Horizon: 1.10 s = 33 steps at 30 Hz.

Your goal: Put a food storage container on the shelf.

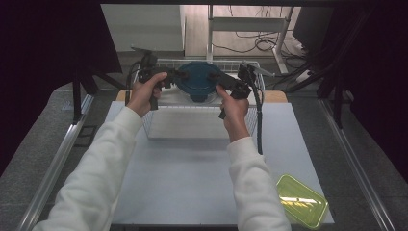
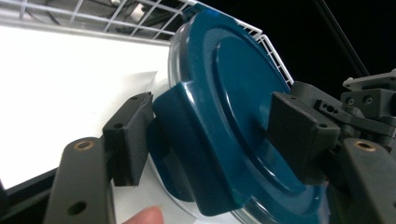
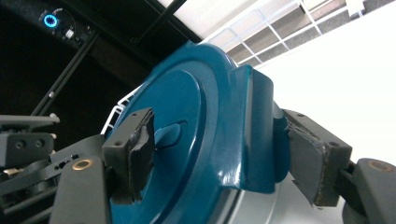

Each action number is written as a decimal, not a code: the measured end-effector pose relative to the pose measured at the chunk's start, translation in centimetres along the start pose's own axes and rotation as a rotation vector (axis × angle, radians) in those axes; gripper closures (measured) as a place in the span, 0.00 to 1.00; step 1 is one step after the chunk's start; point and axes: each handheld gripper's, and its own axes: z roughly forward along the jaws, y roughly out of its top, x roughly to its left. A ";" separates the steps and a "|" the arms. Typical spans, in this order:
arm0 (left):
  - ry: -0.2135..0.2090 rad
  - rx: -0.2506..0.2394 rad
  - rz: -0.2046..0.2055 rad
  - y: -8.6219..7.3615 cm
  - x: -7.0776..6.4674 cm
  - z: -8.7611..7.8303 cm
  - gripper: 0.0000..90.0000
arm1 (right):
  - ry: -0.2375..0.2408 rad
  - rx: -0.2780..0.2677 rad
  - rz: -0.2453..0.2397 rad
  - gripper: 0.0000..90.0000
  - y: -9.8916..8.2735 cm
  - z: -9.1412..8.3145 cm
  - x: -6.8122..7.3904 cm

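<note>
A round clear container with a dark teal lid (image 1: 197,79) is held level over the far end of a white wire basket (image 1: 253,122). My left gripper (image 1: 179,75) grips its left latch flap and my right gripper (image 1: 215,77) grips the right one. In the left gripper view the lid (image 2: 233,84) fills the space between the jaws of the left gripper (image 2: 212,130), one pad under the flap and one on the lid's top. In the right gripper view the right gripper (image 3: 224,154) clamps the opposite flap of the lid (image 3: 187,102) the same way.
The basket, lined with a white sheet (image 1: 192,122), stands at the far middle of the pale table. A lime-green tray (image 1: 301,199) lies at the near right corner. Basket wires (image 2: 140,18) run close behind the container. Dark curtains and frame legs flank the table.
</note>
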 end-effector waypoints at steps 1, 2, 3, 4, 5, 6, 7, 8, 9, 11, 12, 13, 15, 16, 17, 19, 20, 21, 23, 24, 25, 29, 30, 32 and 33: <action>0.002 0.000 0.001 0.1 0.1 0.0 0.36 | 0.002 -0.007 -0.004 0.33 0.0 0.1 -0.2; 0.000 -0.006 -0.002 0.1 0.1 0.1 0.36 | 0.001 -0.011 -0.005 0.33 -0.1 0.2 -0.1; 0.002 -0.012 -0.003 0.1 0.2 0.1 0.36 | 0.002 -0.013 -0.004 0.33 -0.1 0.2 -0.1; 0.003 -0.015 -0.004 0.1 0.2 0.1 0.36 | 0.001 -0.013 -0.001 0.33 -0.1 0.2 -0.1; 0.008 -0.026 -0.004 0.1 0.2 0.2 0.36 | 0.002 -0.015 0.000 0.33 -0.1 0.2 -0.1; 0.011 -0.033 -0.003 0.1 0.1 0.3 0.36 | 0.007 -0.022 0.001 0.32 -0.2 0.3 -0.2; 0.011 -0.035 0.000 0.0 0.1 0.3 0.36 | 0.013 -0.028 0.004 0.30 -0.2 0.3 -0.2; 0.012 -0.035 0.006 0.0 0.1 0.3 0.35 | 0.019 -0.027 0.008 0.28 -0.3 0.4 -0.3; 0.016 -0.034 0.010 0.0 0.1 0.3 0.34 | 0.032 -0.028 0.017 0.25 -0.4 0.4 -0.4; 0.035 -0.053 0.023 -0.1 0.0 0.2 0.27 | 0.043 -0.030 0.030 0.20 -0.5 0.3 -0.6; 0.037 -0.063 0.024 -0.2 0.0 0.1 0.23 | 0.043 -0.047 0.022 0.19 -0.7 0.0 -0.7; 0.041 -0.080 0.026 -0.2 -0.1 -0.2 0.21 | 0.045 -0.057 0.016 0.18 -0.7 -0.2 -0.7; 0.057 -0.094 0.048 -0.3 -0.4 -0.8 0.14 | 0.066 -0.072 -0.013 0.15 -0.9 -0.6 -0.8; 0.064 -0.101 0.060 -0.3 -0.5 -1.0 0.13 | 0.075 -0.081 -0.033 0.15 -1.1 -0.9 -0.8; 0.070 -0.110 0.077 -0.5 -0.9 -1.3 0.13 | 0.079 -0.081 -0.040 0.14 -1.2 -1.2 -0.8; 0.065 -0.121 0.100 -1.0 -1.4 -1.8 0.13 | 0.094 -0.081 -0.080 0.14 -1.5 -1.8 -0.7; 0.057 -0.126 0.102 -1.3 -1.6 -1.9 0.14 | 0.106 -0.076 -0.086 0.14 -1.6 -2.0 -0.7; 0.044 -0.132 0.109 -1.7 -1.9 -2.2 0.14 | 0.108 -0.074 -0.091 0.14 -1.8 -2.2 -0.7; 0.050 -0.134 0.142 -2.5 -2.4 -2.8 0.14 | 0.108 -0.067 -0.109 0.15 -2.3 -2.7 -0.6; 0.057 -0.137 0.160 -2.9 -2.6 -3.1 0.14 | 0.106 -0.067 -0.115 0.15 -2.7 -3.1 -0.5; 0.060 -0.141 0.169 -3.3 -2.8 -3.3 0.14 | 0.108 -0.064 -0.114 0.15 -2.9 -3.4 -0.5; 0.062 -0.145 0.201 -5.0 -3.2 -4.3 0.15 | 0.108 -0.075 -0.132 0.16 -3.6 -4.8 -0.5; 0.067 -0.148 0.212 -5.4 -3.3 -4.5 0.15 | 0.108 -0.075 -0.136 0.16 -3.7 -5.0 -0.4; 0.073 -0.144 0.231 -6.2 -3.4 -4.9 0.16 | 0.106 -0.080 -0.165 0.18 -4.0 -5.6 -0.4; 0.077 -0.144 0.239 -6.6 -3.5 -5.0 0.16 | 0.104 -0.078 -0.176 0.20 -4.1 -5.8 -0.4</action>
